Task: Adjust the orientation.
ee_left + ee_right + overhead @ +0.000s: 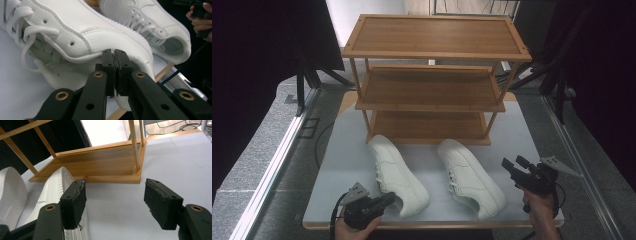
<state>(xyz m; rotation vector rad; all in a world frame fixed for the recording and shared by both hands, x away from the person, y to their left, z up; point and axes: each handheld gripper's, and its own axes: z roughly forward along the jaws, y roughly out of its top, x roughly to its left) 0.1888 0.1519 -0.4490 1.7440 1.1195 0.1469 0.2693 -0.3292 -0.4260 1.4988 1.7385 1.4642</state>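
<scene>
Two white lace-up sneakers lie on the pale table point(343, 161) in front of a wooden rack. The left sneaker point(398, 174) point(75, 30) has its heel near the table's front edge. My left gripper point(390, 197) point(115, 53) is shut, its tips right against that heel's rim; I cannot tell whether any of the rim is pinched between the pads. The right sneaker point(470, 178) point(155, 22) point(56, 186) lies beside it. My right gripper point(512, 161) point(115, 195) is held open to the right of that sneaker, nothing between its pads.
A three-shelf bamboo rack point(432, 90) point(100, 162) stands at the back of the table, its shelves bare. Dark curtains hang on both sides. Metal rails point(272, 170) run along the floor by the table. The left sneaker's heel pokes over the wooden front edge point(117, 113).
</scene>
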